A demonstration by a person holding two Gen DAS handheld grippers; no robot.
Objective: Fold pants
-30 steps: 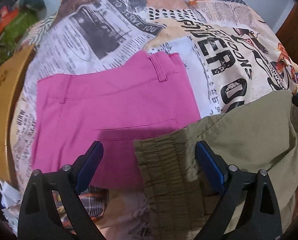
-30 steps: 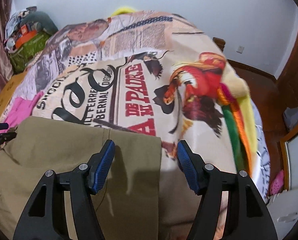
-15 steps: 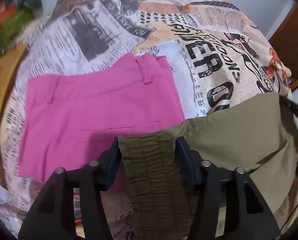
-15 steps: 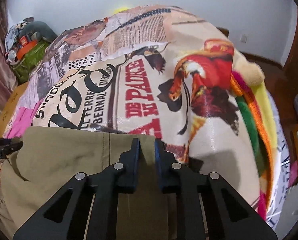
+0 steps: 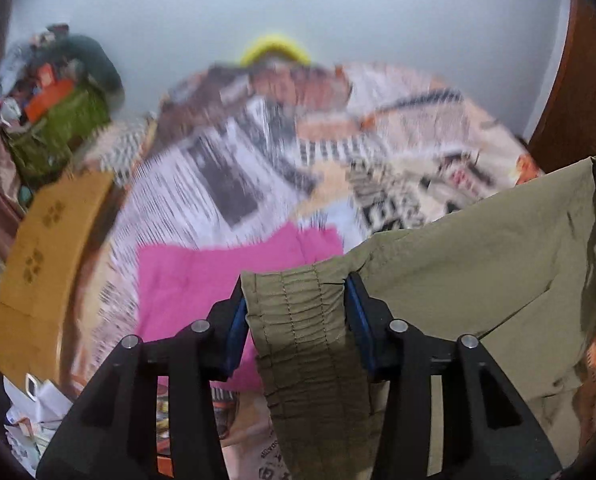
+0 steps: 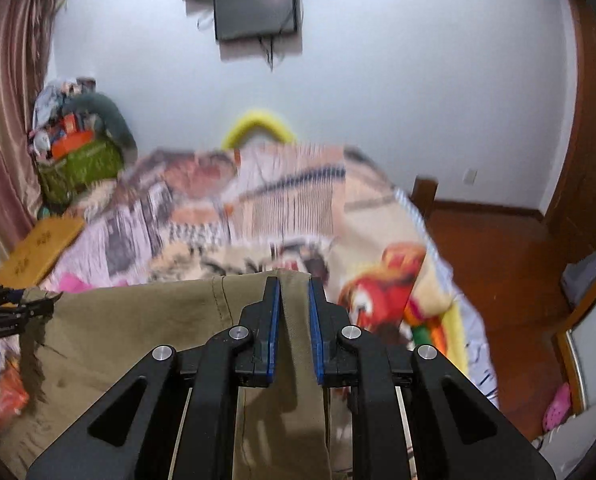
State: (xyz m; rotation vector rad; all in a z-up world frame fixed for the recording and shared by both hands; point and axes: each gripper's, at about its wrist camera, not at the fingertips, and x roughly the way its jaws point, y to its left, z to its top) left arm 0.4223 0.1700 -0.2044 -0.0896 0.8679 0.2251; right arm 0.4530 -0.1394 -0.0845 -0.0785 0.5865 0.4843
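Observation:
The olive pants (image 5: 478, 264) hang lifted above the bed. My left gripper (image 5: 295, 304) is shut on their gathered elastic waistband (image 5: 302, 320). My right gripper (image 6: 293, 312) is shut on the other end of the olive pants (image 6: 145, 320), the cloth pinched between the blue pads (image 6: 274, 320). The cloth stretches between both grippers. The left gripper also shows at the left edge of the right wrist view (image 6: 13, 308). The lower part of the pants is out of view.
Folded pink pants (image 5: 209, 280) lie on the bed's newspaper-print cover (image 5: 257, 160). A wooden board (image 5: 45, 248) lies at the bed's left edge, and a pile of bags (image 6: 77, 148) sits by the curtain. Wooden floor (image 6: 498, 256) lies to the right.
Both grippers closed on the olive pants, then lifted them up off the bed. The views tilted up toward the far wall.

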